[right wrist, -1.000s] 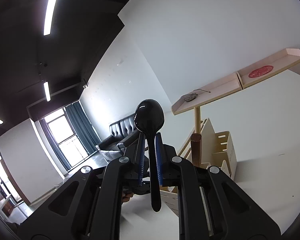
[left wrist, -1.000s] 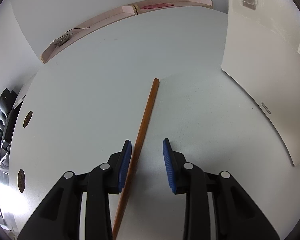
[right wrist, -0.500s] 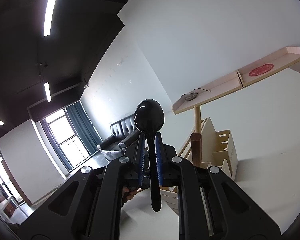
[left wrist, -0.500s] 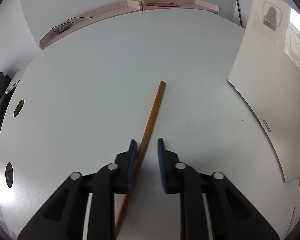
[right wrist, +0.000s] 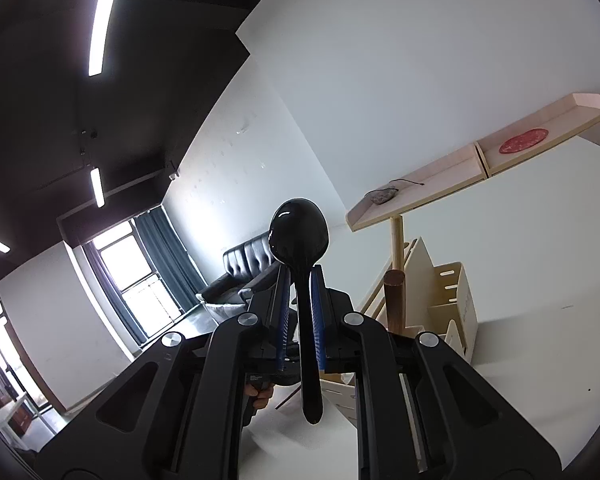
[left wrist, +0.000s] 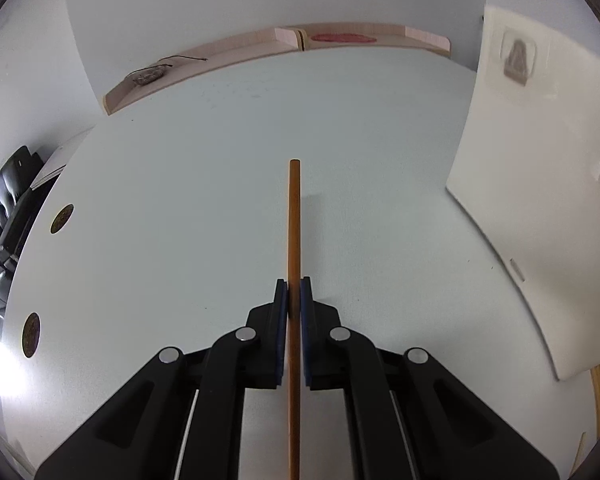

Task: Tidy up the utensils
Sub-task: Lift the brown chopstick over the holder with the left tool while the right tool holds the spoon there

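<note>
Left tool (left wrist: 294, 300): I have it clamped on the wooden stick (left wrist: 294, 220), blue pads pressed to both sides of the shaft.
Wooden stick: a thin brown rod, its long axis running straight ahead along my fingers; its free end points away from me over the white desk (left wrist: 180, 200), its near end passes back under the tool body and out of the bottom of the view. It casts a shadow beside itself, so I judge its far end to be off the surface.
Right tool (right wrist: 300, 292): closed on the black spoon (right wrist: 300, 236), held aloft.
Black spoon: bowl up and forward past the fingertips, handle hanging down between the jaws.
Wooden organizer (right wrist: 448, 308): on the desk, ahead and to the right of my right tool; slotted compartments open upward; a light post and a dark brown cylinder stand at it.
Key relation: the organizer lies ahead and below the spoon's handle end, so I judge the right side nearer to a drop. The organizer is not visible in the left wrist view.
Other: pale shelf (left wrist: 260, 46) along the far wall; white board (left wrist: 540, 200) standing at right.
</note>
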`<state>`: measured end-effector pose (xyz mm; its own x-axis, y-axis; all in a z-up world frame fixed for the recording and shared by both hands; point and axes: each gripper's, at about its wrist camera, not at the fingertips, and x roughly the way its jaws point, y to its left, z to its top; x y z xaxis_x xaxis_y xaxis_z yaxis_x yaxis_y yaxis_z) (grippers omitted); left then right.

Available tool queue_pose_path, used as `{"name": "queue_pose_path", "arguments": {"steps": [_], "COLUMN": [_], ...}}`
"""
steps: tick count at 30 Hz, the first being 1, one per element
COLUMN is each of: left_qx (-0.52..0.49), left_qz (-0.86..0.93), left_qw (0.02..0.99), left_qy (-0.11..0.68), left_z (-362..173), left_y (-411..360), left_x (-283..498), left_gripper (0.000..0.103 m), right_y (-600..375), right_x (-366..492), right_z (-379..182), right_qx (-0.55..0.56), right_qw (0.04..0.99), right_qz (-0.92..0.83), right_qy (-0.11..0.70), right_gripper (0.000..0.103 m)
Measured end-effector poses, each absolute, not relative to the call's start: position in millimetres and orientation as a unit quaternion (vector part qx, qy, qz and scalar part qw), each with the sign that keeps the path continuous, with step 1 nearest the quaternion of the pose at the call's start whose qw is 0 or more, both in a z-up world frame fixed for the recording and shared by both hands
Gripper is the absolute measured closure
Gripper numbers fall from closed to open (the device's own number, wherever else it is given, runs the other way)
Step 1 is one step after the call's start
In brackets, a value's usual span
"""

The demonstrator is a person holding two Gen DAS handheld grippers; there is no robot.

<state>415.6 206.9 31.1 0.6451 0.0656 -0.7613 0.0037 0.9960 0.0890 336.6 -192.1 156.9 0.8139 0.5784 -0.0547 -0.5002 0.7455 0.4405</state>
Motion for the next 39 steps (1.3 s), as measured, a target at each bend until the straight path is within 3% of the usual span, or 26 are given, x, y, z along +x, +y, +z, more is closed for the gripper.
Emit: {"name": "queue_pose_path", "arguments": {"steps": [9, 20, 32, 39], "left_qx": [-0.003, -0.026, -0.088, -0.117], "left_qz": [0.007, -0.049, -0.096, -0.091], "left_qw": [0.951, 0.984, 0.99, 0.989], "left_qy": [0.31, 0.169, 0.045, 0.001], "left_z": [92.8, 172.0, 227.7, 227.8], "left_y": [198.5, 124.5, 68.1, 54.8], "left_x": [350.1, 295.3, 299.4, 314.5], "left_gripper": [0.097, 0.097, 0.097, 0.097], "right_y": [-187.3, -192.4, -198.5, -200.7], "right_x": [336.8, 335.6, 336.5, 337.7], "right_z": [153.9, 154.4, 144.7, 139.9], "right_qx": [0.202, 0.213, 0.221, 0.223], "right_qw": [0.932, 0.932, 0.938, 0.939], "right_qz": [0.286, 0.28, 0.261, 0.259], "right_qy": [0.093, 0.087, 0.056, 0.026], "right_gripper": [0.093, 0.093, 0.093, 0.093]}}
